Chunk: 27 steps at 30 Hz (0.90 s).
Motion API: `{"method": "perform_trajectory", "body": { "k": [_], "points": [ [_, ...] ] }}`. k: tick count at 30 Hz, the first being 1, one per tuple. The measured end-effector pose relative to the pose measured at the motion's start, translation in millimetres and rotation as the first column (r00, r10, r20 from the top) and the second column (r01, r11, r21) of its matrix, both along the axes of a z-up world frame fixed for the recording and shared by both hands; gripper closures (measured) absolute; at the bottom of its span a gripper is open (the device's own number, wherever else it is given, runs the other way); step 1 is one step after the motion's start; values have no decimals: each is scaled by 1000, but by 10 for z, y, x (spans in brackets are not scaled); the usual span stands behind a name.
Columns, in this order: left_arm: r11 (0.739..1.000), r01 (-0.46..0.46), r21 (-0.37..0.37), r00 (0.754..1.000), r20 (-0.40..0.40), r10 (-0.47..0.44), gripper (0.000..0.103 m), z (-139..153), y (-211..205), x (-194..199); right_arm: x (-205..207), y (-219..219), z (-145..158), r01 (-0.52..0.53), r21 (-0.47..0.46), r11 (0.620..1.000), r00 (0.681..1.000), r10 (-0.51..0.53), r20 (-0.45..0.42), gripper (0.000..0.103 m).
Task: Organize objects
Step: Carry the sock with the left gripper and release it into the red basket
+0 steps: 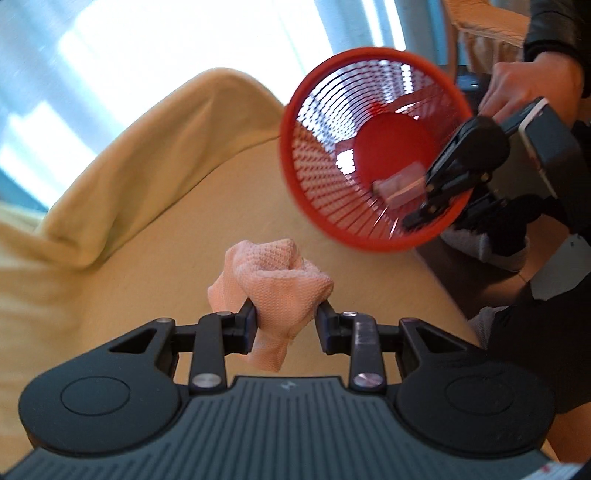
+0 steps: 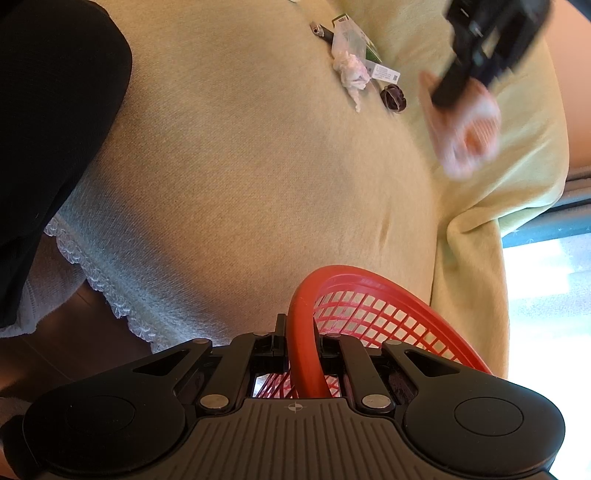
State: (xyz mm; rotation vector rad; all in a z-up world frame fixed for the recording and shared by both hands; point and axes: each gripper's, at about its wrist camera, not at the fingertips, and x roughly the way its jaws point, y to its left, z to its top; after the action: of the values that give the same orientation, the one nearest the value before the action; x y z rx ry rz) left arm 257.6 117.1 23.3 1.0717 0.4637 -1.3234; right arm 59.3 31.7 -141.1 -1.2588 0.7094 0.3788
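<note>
The table (image 2: 240, 166) under its yellow cloth (image 1: 122, 177) was your whole working surface, and most of it lay bare between you and the clutter. The red basket (image 1: 325, 155) was the next biggest thing: your right gripper (image 2: 301, 347) was clamped tight on its rim, tipping the mouth toward the incoming hand, with one small pale item already lying inside. That tilt was right, I think; you wanted to hold it so and let the load come to it.

Your left gripper (image 1: 286, 319) had its jaws partly closed on the bunched pink cloth (image 1: 275, 280), which was pinched low, with its bulk standing above the fingers and a tail hanging below. It was in the air, near the basket but not yet over it. The good move, as I judged it, was to carry the cloth past the rim before letting go, so the tail could not snag on the mesh.

Far across the table a crumpled tissue (image 2: 351, 72), some wrappers (image 2: 352, 35) and a small dark item (image 2: 393, 96) still waited.
</note>
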Motion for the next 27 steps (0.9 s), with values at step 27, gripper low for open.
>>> {"method": "perform_trajectory", "body": {
  "k": [27],
  "points": [
    [1000,-13,-18,1000,18,14,59,-59,-211,62,-29,-54,1,0,31,1000,1000,0,4,99]
  ]
}}
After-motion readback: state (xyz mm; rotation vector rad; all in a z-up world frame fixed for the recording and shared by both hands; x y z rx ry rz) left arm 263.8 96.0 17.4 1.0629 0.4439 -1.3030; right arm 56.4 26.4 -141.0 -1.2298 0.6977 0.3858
